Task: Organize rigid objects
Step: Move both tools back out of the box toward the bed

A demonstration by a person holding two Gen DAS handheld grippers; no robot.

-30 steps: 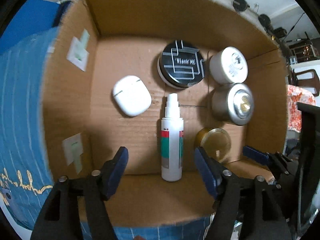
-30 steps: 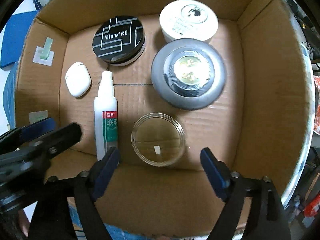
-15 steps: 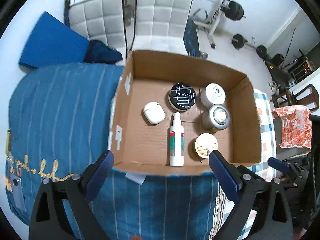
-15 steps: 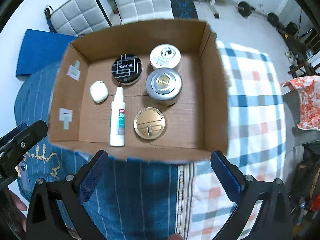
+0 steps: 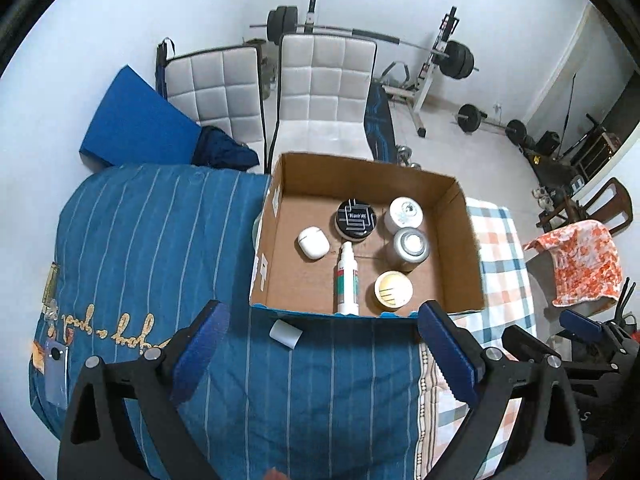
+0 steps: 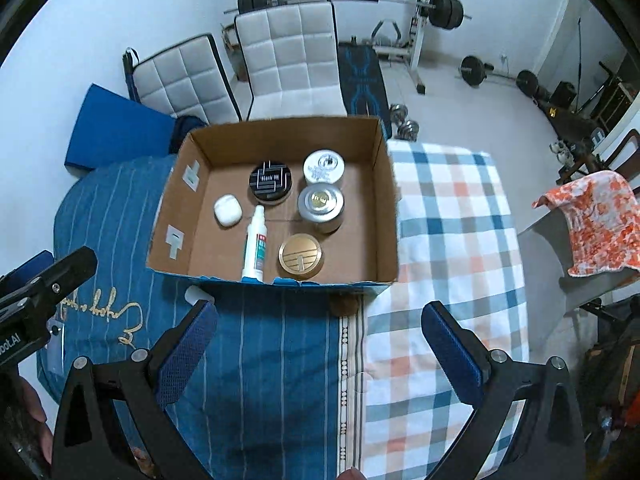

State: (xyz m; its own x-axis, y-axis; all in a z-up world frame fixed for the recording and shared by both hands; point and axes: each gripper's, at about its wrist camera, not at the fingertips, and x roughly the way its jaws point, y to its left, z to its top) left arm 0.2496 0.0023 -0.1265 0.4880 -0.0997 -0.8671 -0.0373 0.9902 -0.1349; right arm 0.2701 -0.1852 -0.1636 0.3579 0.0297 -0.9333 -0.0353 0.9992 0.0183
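An open cardboard box point(image 5: 468, 248) point(image 6: 384, 184) sits on a cloth-covered bed. Inside lie a white earbud case point(image 5: 313, 242) point(image 6: 227, 209), a black round tin point(image 5: 356, 219) point(image 6: 270, 181), a white jar point(image 5: 405, 213) point(image 6: 323, 168), a silver jar point(image 5: 409, 244) point(image 6: 321, 202), a gold-lidded jar point(image 5: 393, 290) point(image 6: 301, 256) and a white spray bottle point(image 5: 346, 277) point(image 6: 254, 245). My left gripper point(image 5: 324, 354) is open and empty, high above the box's near edge. My right gripper point(image 6: 320, 352) is open and empty too, above the bedding.
A small white cylinder point(image 5: 285, 333) point(image 6: 196, 293) lies on the blue striped cover just in front of the box. A checked blanket point(image 6: 452, 240) lies to the right. Two white chairs point(image 5: 320, 92) and gym weights stand behind. An orange-patterned cloth point(image 6: 596, 220) hangs over a chair at right.
Both grippers have pulled up and back from close over the box to high above the bed. The box now looks small. The jaws stay open and the objects have not moved.
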